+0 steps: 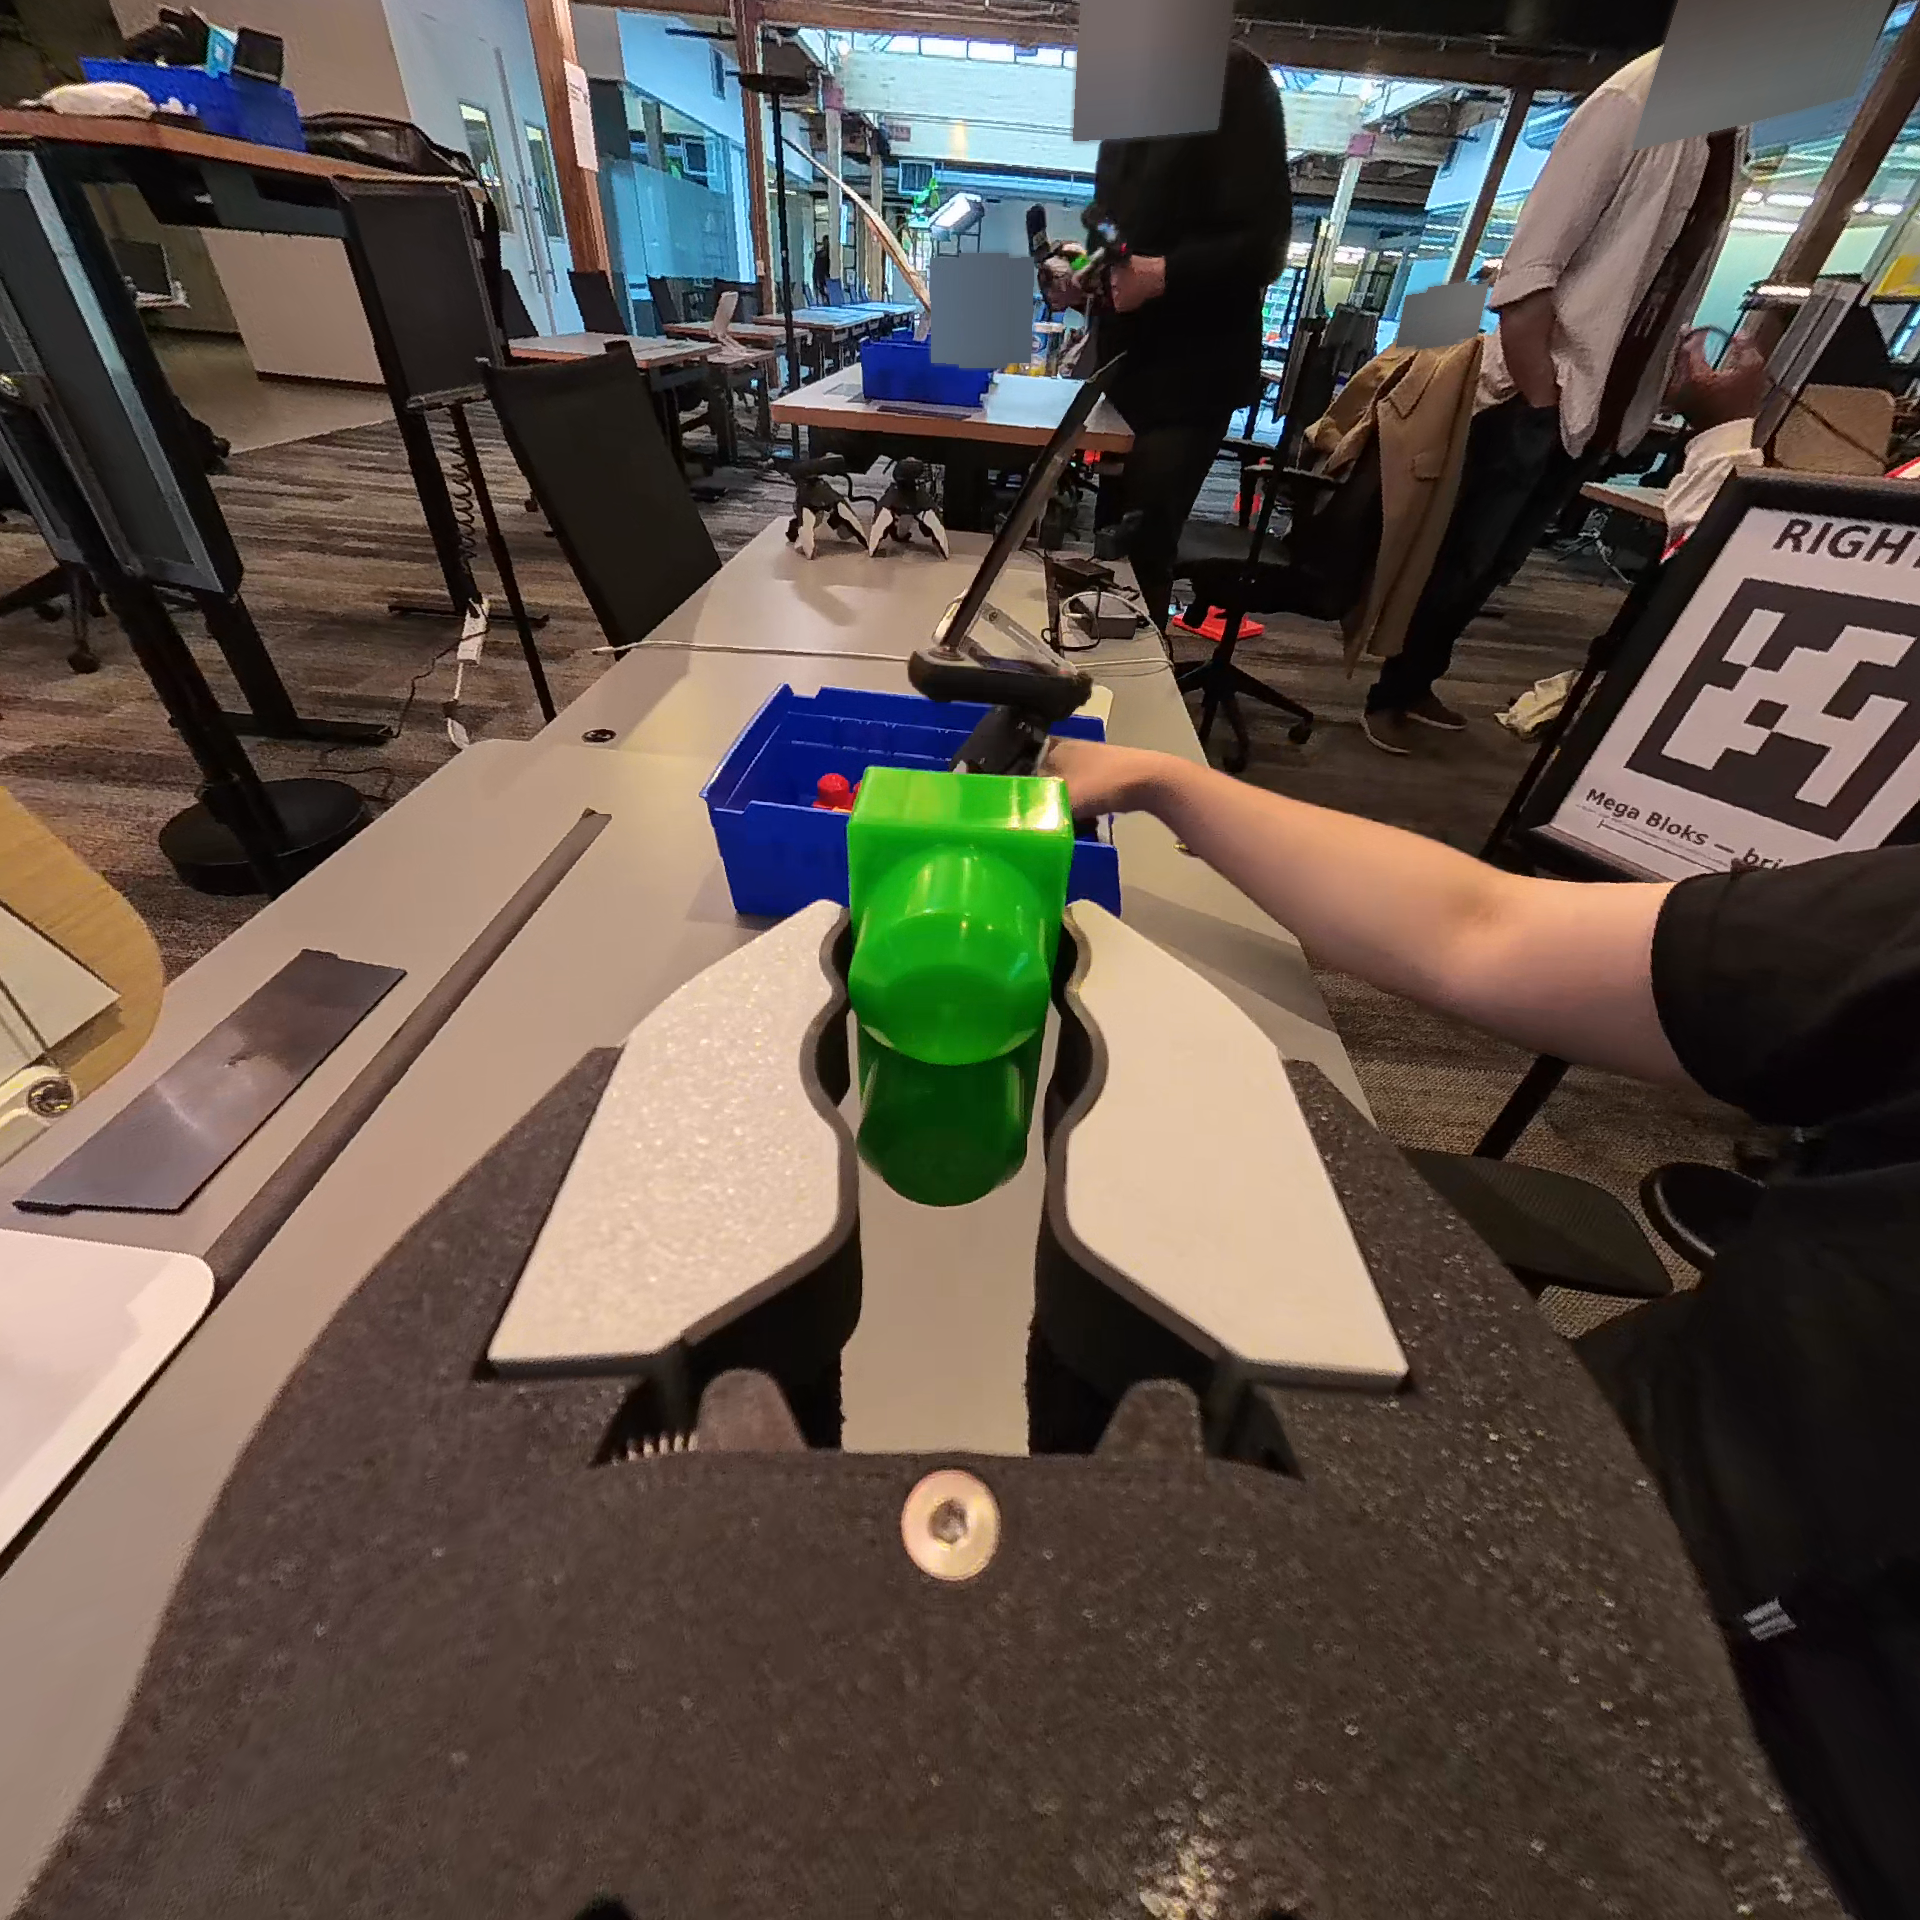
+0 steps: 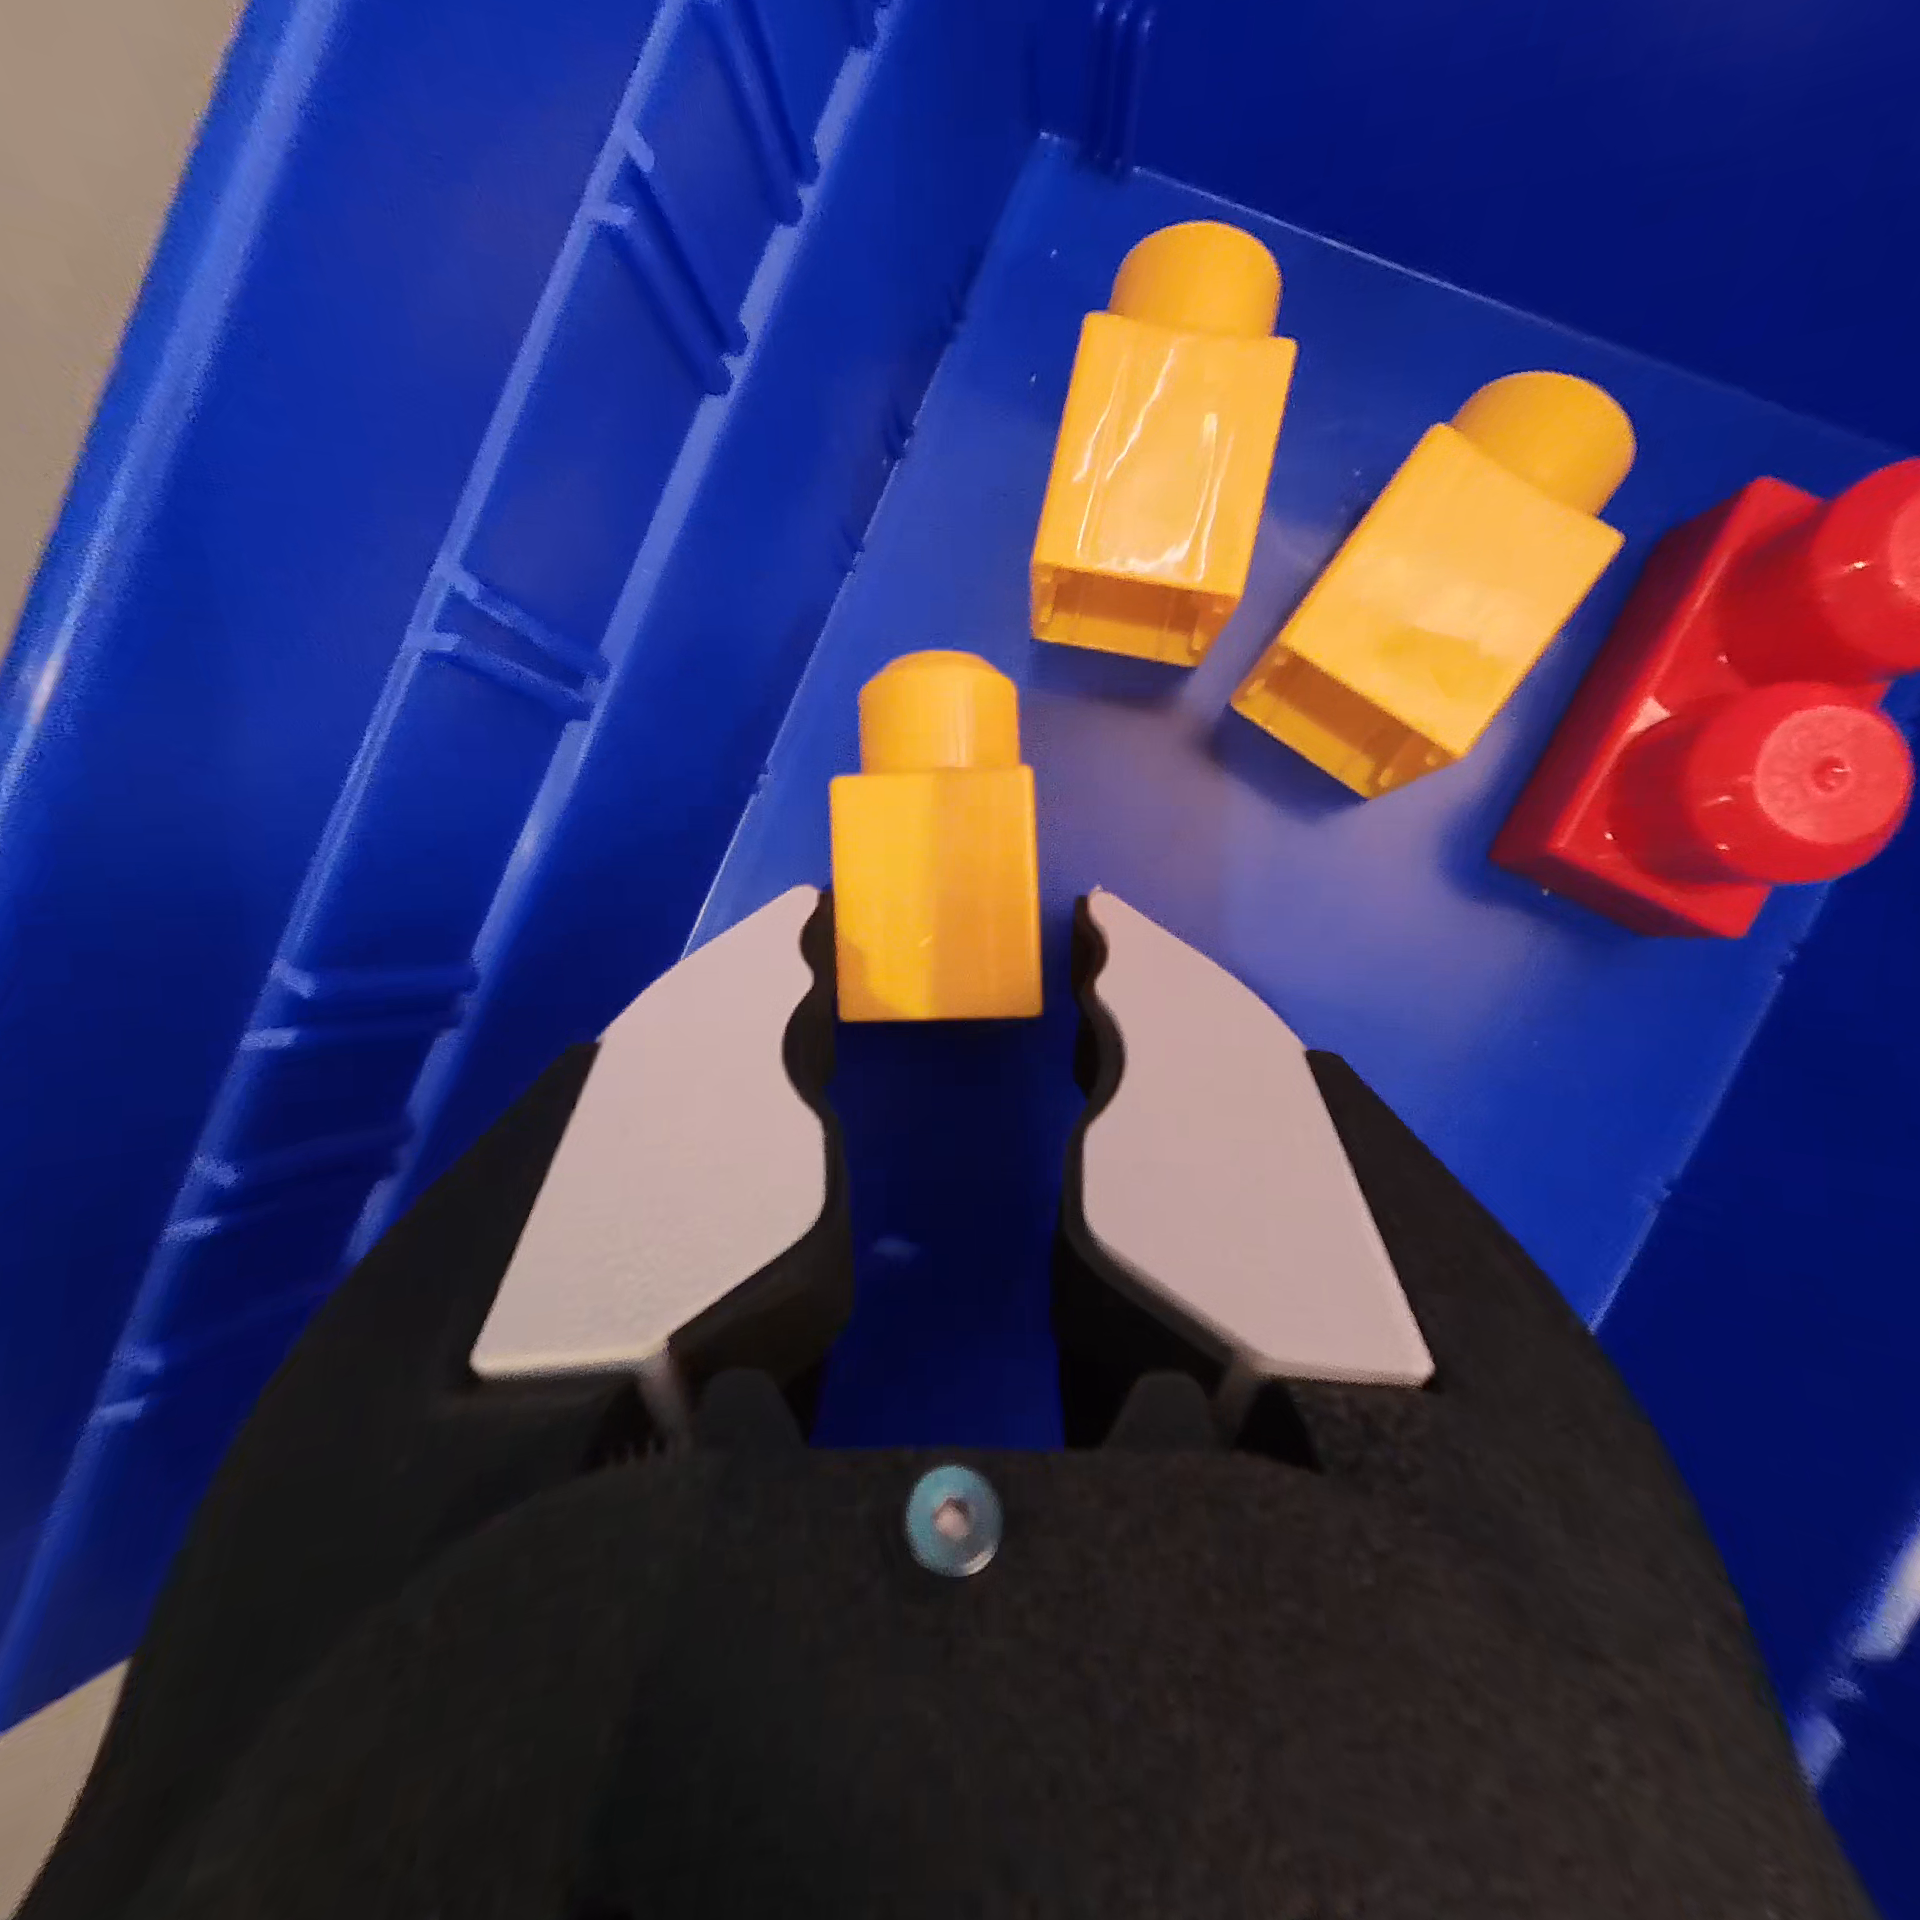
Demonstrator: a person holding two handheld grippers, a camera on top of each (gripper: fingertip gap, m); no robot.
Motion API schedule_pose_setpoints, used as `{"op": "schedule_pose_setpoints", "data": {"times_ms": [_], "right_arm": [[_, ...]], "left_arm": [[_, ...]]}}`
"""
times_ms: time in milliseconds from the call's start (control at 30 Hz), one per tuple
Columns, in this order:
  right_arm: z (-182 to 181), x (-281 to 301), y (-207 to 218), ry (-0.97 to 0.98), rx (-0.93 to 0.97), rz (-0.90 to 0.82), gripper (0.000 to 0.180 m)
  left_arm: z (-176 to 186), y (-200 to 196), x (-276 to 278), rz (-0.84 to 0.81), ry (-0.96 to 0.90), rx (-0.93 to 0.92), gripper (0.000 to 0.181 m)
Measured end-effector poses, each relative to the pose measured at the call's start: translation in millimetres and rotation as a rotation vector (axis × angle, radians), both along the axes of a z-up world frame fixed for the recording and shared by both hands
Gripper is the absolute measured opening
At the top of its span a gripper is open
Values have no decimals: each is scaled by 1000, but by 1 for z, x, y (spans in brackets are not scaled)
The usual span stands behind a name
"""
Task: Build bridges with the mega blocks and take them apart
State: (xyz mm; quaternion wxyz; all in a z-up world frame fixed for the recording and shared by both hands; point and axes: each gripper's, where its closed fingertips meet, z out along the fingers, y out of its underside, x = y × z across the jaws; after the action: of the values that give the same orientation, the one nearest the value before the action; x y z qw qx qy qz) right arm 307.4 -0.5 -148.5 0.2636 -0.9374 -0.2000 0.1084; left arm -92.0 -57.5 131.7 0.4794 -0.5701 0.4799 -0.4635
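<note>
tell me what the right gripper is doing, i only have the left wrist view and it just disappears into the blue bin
Observer: The right gripper is down inside the blue bin, its fingers either side of a yellow block.
Operator: has it got it
Observer: Not clearly; a small gap shows beside the right finger.
Operator: what else is in there
Observer: Two more yellow blocks on their sides, and a red two-stud block.
</note>
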Motion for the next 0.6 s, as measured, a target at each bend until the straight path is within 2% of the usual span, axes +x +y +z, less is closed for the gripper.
{"op": "schedule_pose_setpoints", "data": {"times_ms": [100,167,267,333,400,467,533,600], "right_arm": [[22,9,0,-52,55,-18,48],[58,14,4,-109,156,-51,49],[142,2,10,-226,405,-115,51],[202,-45,9,-190,590,-82,51],[250,-135,-1,48,739,120,51],[279,-233,-29,334,783,434,52],[285,-301,-50,488,742,647,54],[278,-342,-45,508,693,708,57]], "left_arm": [[1,3,-2,7,-12,-9,36],[3,4,-3,9,-27,-17,36],[5,6,-2,14,-46,-30,36],[4,8,-1,19,-50,-40,36],[3,11,0,24,-59,-56,36],[3,12,1,16,-69,-80,36],[2,12,1,8,-75,-93,36],[3,11,0,-3,-83,-99,36]]}}
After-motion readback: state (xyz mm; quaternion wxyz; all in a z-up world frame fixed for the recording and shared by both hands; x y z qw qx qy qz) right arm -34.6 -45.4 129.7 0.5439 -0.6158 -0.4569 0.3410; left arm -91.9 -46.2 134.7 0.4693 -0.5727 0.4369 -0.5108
